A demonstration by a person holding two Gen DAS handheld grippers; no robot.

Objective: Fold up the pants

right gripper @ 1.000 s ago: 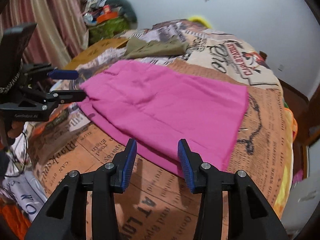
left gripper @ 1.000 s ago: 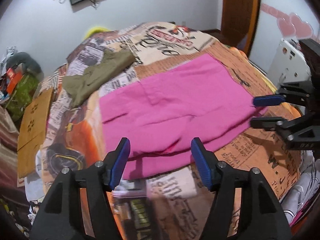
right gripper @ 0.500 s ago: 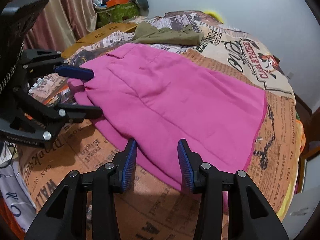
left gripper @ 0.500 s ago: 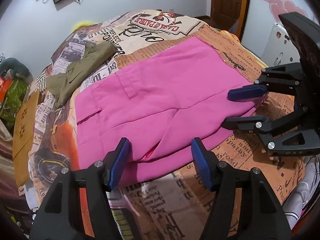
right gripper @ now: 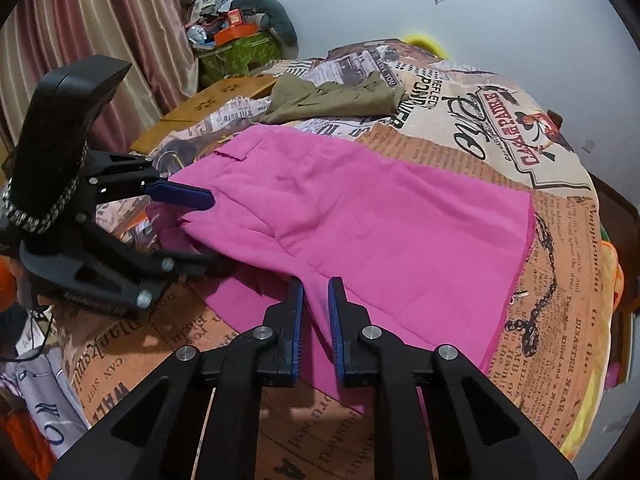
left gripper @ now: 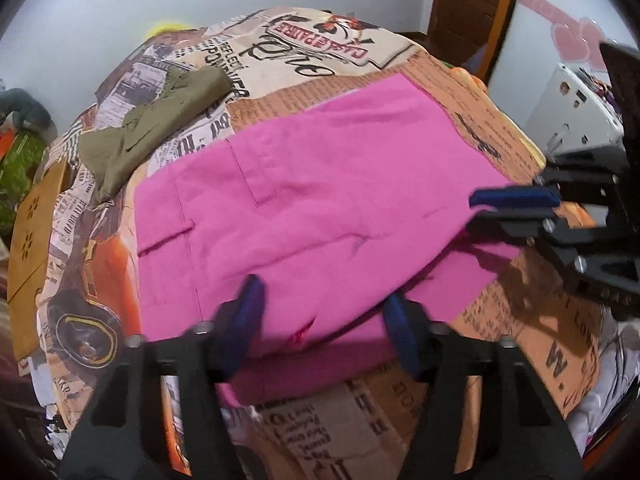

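Note:
Pink pants (left gripper: 320,216) lie spread flat on the bed, waistband to the left in the left wrist view, also seen in the right wrist view (right gripper: 380,216). My left gripper (left gripper: 324,320) is open, its jaws straddling the near edge of the pants at the crotch area; it also shows in the right wrist view (right gripper: 200,228). My right gripper (right gripper: 316,296) is shut on a pinch of the near edge of the pants; it also shows in the left wrist view (left gripper: 496,208).
Olive green pants (left gripper: 160,124) lie folded at the far side of the bed. The bed (left gripper: 520,312) has a newspaper-print cover. A brown cardboard box (right gripper: 216,100) and curtains stand beside the bed. A white appliance (left gripper: 576,112) is at right.
My right gripper has closed from open onto the pants' near edge. My left gripper has moved forward so its open jaws sit over the pants' edge.

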